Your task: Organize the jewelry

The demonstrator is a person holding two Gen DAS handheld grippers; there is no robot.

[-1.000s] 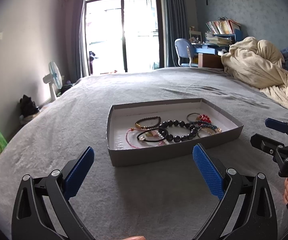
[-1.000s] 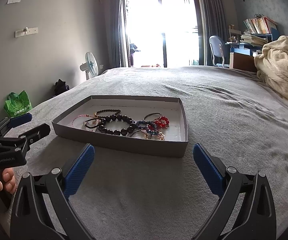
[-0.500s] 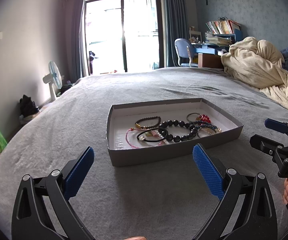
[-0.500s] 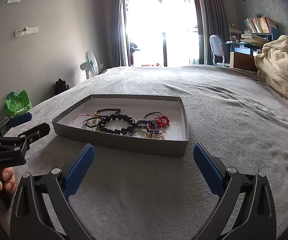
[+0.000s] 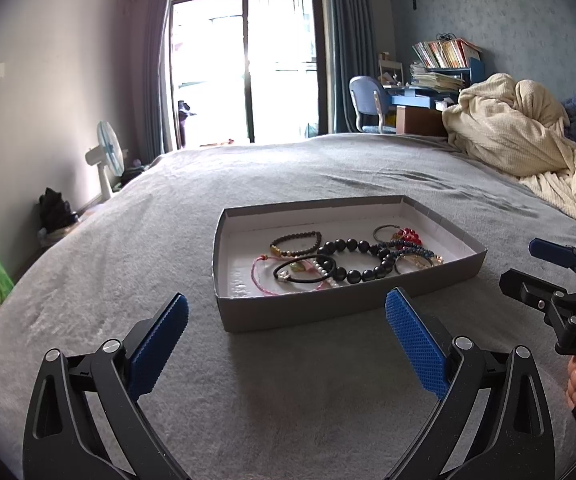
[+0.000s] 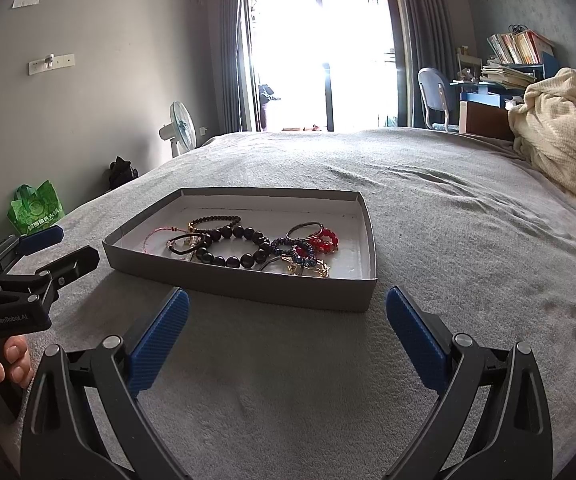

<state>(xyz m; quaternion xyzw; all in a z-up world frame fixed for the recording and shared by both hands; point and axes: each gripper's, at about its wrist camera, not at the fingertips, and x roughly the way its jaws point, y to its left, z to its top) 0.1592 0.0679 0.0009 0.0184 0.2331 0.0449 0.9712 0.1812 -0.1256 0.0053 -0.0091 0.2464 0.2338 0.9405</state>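
Both the left gripper (image 5: 286,322) and the right gripper (image 6: 287,316) hover wide open (holding nothing) near the gray tray (image 5: 328,310) of bracelets (image 5: 352,256) on the bed (image 5: 308,392).

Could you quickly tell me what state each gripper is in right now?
Left gripper: open, holding nothing, short of the tray.
Right gripper: open, holding nothing.

White letters "DAS", cut off at the frame edge, on the right gripper (image 5: 544,270) body, "GenRobot.AI" on the left gripper (image 6: 54,250) body, white characters on the far-left green bag (image 6: 36,210), too small to read
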